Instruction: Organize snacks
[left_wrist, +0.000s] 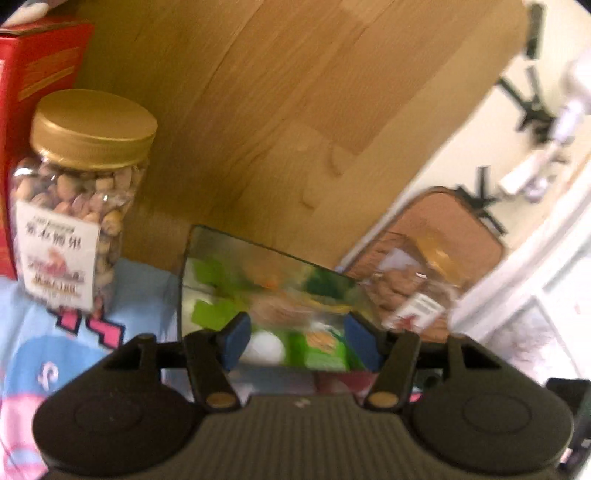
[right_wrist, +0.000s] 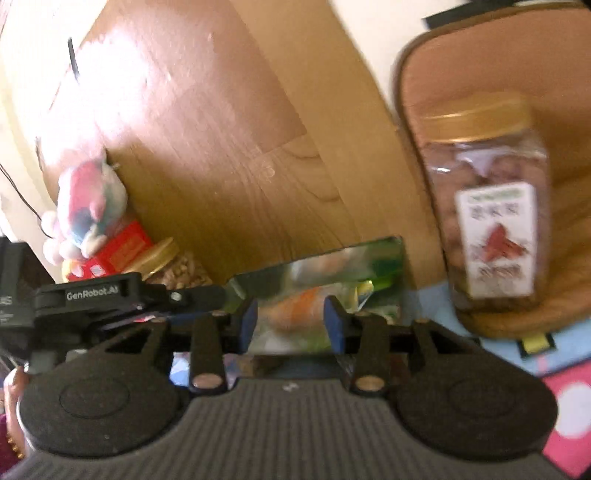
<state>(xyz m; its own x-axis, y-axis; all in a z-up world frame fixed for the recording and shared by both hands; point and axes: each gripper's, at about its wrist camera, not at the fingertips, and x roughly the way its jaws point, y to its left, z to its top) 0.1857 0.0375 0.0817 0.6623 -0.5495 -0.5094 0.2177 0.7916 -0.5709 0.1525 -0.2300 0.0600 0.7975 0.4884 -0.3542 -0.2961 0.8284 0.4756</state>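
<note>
A shiny green snack bag (left_wrist: 273, 295) is held between both grippers; it also shows in the right wrist view (right_wrist: 317, 291). My left gripper (left_wrist: 299, 341) is shut on its near edge. My right gripper (right_wrist: 291, 321) is shut on the same bag, with the left gripper's body (right_wrist: 110, 299) just to its left. A gold-lidded jar of pistachios (left_wrist: 77, 199) stands at the left. A second gold-lidded nut jar (right_wrist: 491, 206) stands on a brown cushion (right_wrist: 480, 66); it shows blurred in the left wrist view (left_wrist: 413, 284).
A red box (left_wrist: 37, 74) stands behind the pistachio jar. A plush toy (right_wrist: 88, 206) sits on the red box (right_wrist: 118, 251). A blue and pink printed cloth (left_wrist: 44, 350) covers the near surface. Wooden floor (left_wrist: 277, 110) lies beyond.
</note>
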